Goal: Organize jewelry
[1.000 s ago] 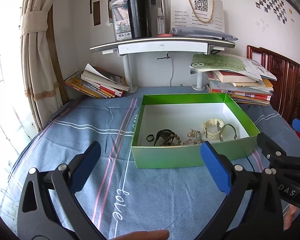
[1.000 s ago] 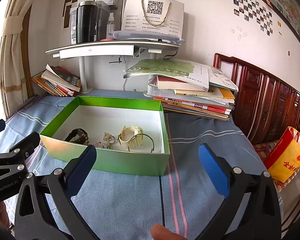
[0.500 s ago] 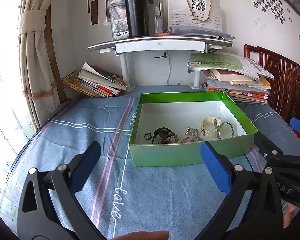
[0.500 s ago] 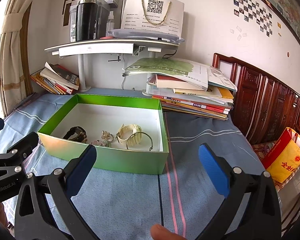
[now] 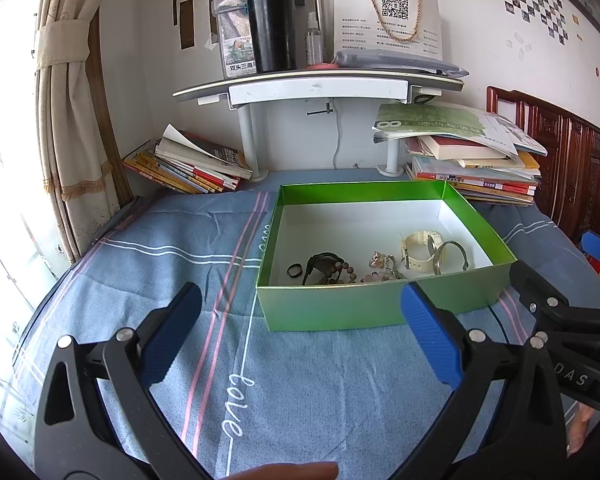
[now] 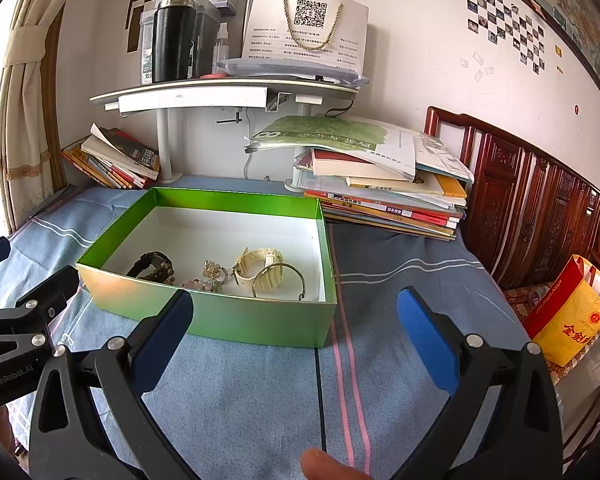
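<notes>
Blue striped cloth (image 5: 320, 380) covers the table under both tools, with a wall shelf (image 5: 316, 88) and stacks of books (image 6: 384, 192) behind. Left gripper (image 5: 300, 332) has its blue-padded fingers (image 5: 430, 340) spread wide with nothing between them, hovering above the cloth just short of the green box (image 5: 340, 312); the right gripper (image 6: 296, 332) is likewise spread wide and empty, its left pad (image 6: 164, 340) overlapping the box's near wall in view. Compared with a second ago, both cameras sit slightly farther back, so the box appears a little smaller and higher in each view, while the finger spread is unchanged. Inside the box, along its near side, lie a small black ring (image 5: 295, 270), a black watch (image 6: 150, 262), brown beads (image 5: 340, 272), a cluster of small charms (image 6: 214, 270), a cream watch (image 6: 258, 266) and a metal bangle (image 6: 278, 280), all close together and unmoved. Beside the table to the right stands a yellow-and-red bag (image 6: 572, 320).
</notes>
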Tool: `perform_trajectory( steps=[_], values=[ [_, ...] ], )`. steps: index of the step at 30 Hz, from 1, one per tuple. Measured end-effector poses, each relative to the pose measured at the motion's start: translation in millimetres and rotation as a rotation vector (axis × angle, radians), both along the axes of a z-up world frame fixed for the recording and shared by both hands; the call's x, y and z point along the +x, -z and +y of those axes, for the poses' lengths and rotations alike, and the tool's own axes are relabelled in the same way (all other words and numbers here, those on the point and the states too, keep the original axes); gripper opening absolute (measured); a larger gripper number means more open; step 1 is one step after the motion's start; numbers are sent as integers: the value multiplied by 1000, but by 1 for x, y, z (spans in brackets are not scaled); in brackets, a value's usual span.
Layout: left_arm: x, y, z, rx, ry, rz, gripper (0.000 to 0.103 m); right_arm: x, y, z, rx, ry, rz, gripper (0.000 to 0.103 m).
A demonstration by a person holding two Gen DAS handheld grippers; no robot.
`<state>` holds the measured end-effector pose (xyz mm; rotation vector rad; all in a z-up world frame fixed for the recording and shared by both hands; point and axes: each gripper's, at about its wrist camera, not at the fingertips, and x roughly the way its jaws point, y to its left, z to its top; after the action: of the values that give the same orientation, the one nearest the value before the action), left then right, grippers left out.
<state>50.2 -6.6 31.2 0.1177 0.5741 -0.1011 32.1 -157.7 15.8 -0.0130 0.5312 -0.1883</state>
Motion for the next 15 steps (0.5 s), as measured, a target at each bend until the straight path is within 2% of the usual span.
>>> perform_trajectory(
  steps=[15],
  values=[
    [0,1,0,-2,0,2,99,-1,0,0,0,1,0,100]
  ],
)
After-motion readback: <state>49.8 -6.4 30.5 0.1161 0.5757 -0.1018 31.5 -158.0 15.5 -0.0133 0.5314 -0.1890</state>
